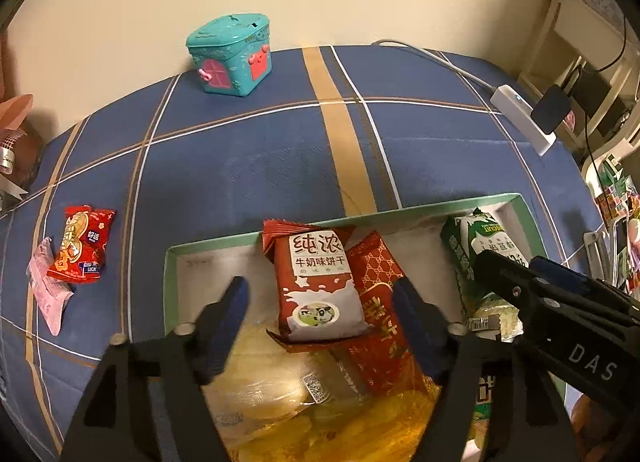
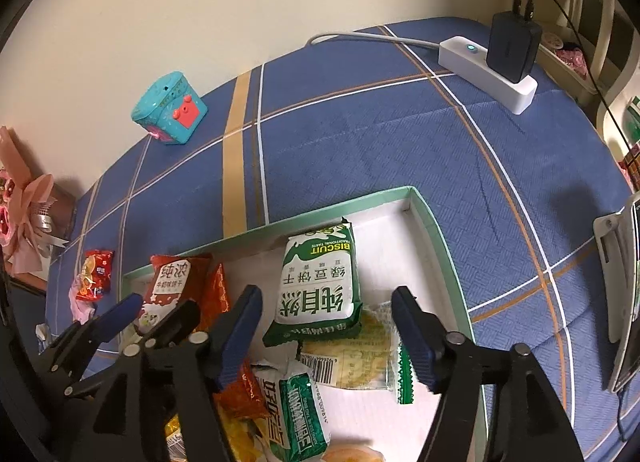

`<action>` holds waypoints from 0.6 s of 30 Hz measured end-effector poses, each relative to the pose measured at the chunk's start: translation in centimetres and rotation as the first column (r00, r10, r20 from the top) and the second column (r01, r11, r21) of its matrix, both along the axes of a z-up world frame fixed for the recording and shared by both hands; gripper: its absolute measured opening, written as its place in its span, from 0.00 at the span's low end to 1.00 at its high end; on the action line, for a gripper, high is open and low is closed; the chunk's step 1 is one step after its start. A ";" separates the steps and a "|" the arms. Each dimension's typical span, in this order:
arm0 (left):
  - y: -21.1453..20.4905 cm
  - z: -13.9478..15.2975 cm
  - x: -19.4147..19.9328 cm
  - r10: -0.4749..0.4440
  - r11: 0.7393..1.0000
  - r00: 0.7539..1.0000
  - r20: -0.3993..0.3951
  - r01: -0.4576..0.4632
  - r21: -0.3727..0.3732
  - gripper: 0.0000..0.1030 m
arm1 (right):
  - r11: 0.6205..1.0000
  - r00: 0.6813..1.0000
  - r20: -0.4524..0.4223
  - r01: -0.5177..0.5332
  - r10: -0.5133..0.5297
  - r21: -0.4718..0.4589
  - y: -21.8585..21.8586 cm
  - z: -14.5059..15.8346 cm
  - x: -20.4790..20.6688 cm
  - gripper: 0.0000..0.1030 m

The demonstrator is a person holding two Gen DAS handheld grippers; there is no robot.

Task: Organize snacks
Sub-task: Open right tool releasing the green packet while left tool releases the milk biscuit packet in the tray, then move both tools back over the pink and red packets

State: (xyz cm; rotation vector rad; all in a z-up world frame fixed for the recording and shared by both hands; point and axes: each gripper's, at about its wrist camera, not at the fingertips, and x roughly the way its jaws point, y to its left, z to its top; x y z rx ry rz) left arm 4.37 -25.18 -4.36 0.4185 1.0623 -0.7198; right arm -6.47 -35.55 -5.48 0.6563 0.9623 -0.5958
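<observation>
Two biscuit packets lie freshly visible in the shallow green-rimmed white-floored cardboard tray: a red-and-white milk-biscuit packet with a cow picture and a green-and-white packet printed BISCUIT. The red packet rests flat on other red and yellow foil wrappers, lying between the spread blue-padded fingers of the left gripper, which touch nothing. The green packet lies on a clear-wrapped pale round biscuit pack, likewise between the wide-apart fingers of the right gripper, clear of both pads. Both grippers hang side by side over the tray, the right one's black arm crossing the left view's lower right corner. Outside the tray, on the blue checked tablecloth, a small red sweet wrapper overlaps a pink sachet at the left. Farther back stand a teal house-shaped tin by the wall and a white power strip with a black charger.
</observation>
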 end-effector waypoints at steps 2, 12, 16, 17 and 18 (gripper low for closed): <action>0.1 0.2 0.2 0.007 1.000 1.000 0.001 -0.007 -0.004 0.82 | 1.000 1.000 0.005 0.002 -0.002 -0.008 0.0 0.1 0.0 0.83; 1.1 0.6 1.4 0.098 0.995 0.993 0.058 -0.099 0.009 1.00 | 0.998 0.999 0.021 0.032 -0.031 -0.054 -0.3 0.6 -0.4 1.00; 1.6 0.5 1.9 0.131 0.991 0.989 0.073 -0.133 0.023 1.00 | 0.998 0.999 0.023 0.033 -0.032 -0.059 -0.3 0.6 -0.2 1.00; 1.7 0.5 2.1 0.136 0.990 0.988 0.071 -0.138 0.024 1.00 | 0.998 0.999 0.023 0.031 -0.030 -0.059 -0.2 0.6 -0.2 1.00; 1.8 0.5 2.2 0.143 0.989 0.987 0.069 -0.145 0.025 1.00 | 0.998 0.999 0.023 0.031 -0.029 -0.060 -0.2 0.6 -0.2 1.00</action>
